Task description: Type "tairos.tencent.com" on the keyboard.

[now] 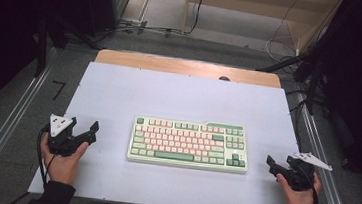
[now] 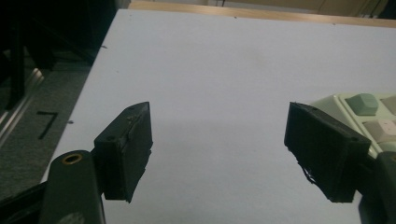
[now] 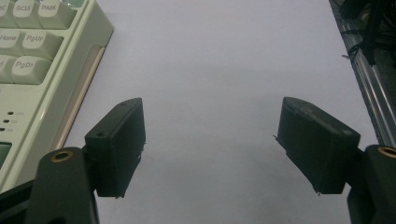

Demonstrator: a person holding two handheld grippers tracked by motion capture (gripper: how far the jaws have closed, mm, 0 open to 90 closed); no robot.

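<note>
Surface: we see a pale sheet (image 1: 179,97) over a wooden table (image 1: 187,66) | keyboard (image 1: 188,144) lies at its middle, between our grippers, touched by neither | left gripper (image 1: 89,132) jaws wide apart, nothing inside | right gripper (image 1: 270,166) jaws also spread, nothing inside | room: grey floor (image 1: 12,116), cables (image 1: 146,28) behind, metal rails (image 1: 5,130) at both sides.

A smooth, matt plastic shell is seen on the keyboard (image 1: 188,144). Beneath it, the table (image 1: 179,97) is covered in matt pale sheet, with bare wood shown at the far edge. Rough matt black plastic is shown on the jaws.
</note>
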